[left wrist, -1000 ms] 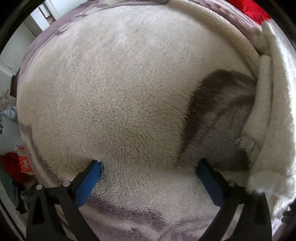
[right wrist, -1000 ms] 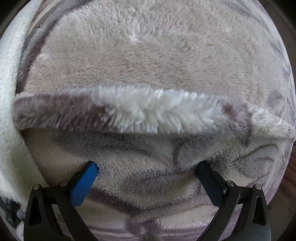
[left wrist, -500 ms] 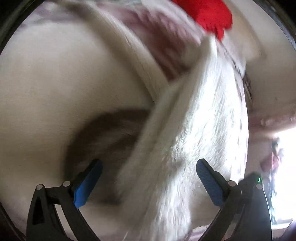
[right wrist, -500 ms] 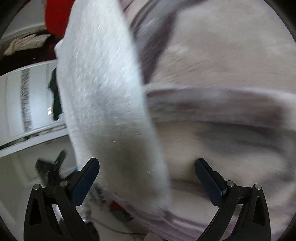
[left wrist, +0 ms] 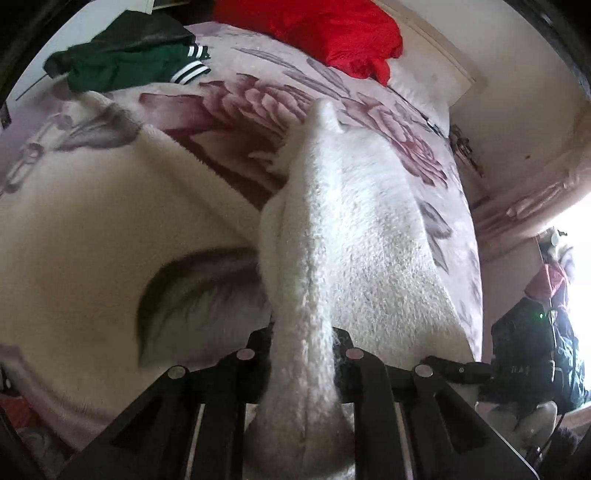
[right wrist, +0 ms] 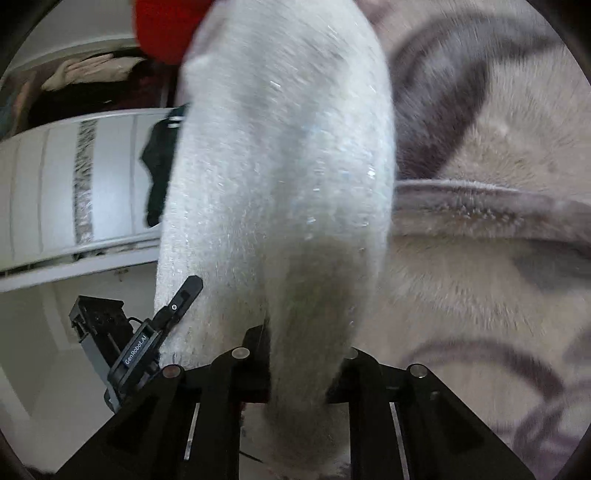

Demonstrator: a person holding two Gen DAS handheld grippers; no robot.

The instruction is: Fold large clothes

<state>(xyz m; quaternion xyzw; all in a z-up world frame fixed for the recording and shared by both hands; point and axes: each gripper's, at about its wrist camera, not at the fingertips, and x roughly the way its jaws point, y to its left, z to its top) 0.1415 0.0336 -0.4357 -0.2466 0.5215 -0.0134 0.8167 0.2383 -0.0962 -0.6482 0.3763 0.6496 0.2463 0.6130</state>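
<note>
1. Closest in the left view: the left gripper (left wrist: 303, 354) has its jaws squeezed tight on a thick white fold of the blanket (left wrist: 343, 236). The fold sticks up between the jaws & runs away from the cam.
2. Closest in the right view: the right gripper (right wrist: 301, 354) is pinched on the same blanket (right wrist: 280, 177) too, on another bit of the white fuzzy edge. That pic is a bit blurry. The left gripper (right wrist: 147, 343) shows in it, low on the left, touching the white side.
3. The blanket is soft & floppy. It's thick, big & prob heavy, so it'll sag between the 2 grips. The fluff is squishy, so a thin pinch could slip; a deep bite on the edge, like now, looks safer.
4. A bit farther: the rest of the blanket lies spread on the bed (left wrist: 424, 88). White fuzzy side up on the left, w/ one corner turned over showing a grey leaf. The flower side w/ pink-purple petals shows past the fold.
5. Best spots to hold, I think: the corners or the hem, both grips far apart, so the edge stays straight when it's laid over.
6. Far back: a green top (left wrist: 129, 59) w/ white stripes & a red cloth (left wrist: 332, 33) sit at the far end of the bed. They might get in the way if the fold goes that far.
7. Farthest: a white wardrobe (right wrist: 85, 184) stands past the bed.
</note>
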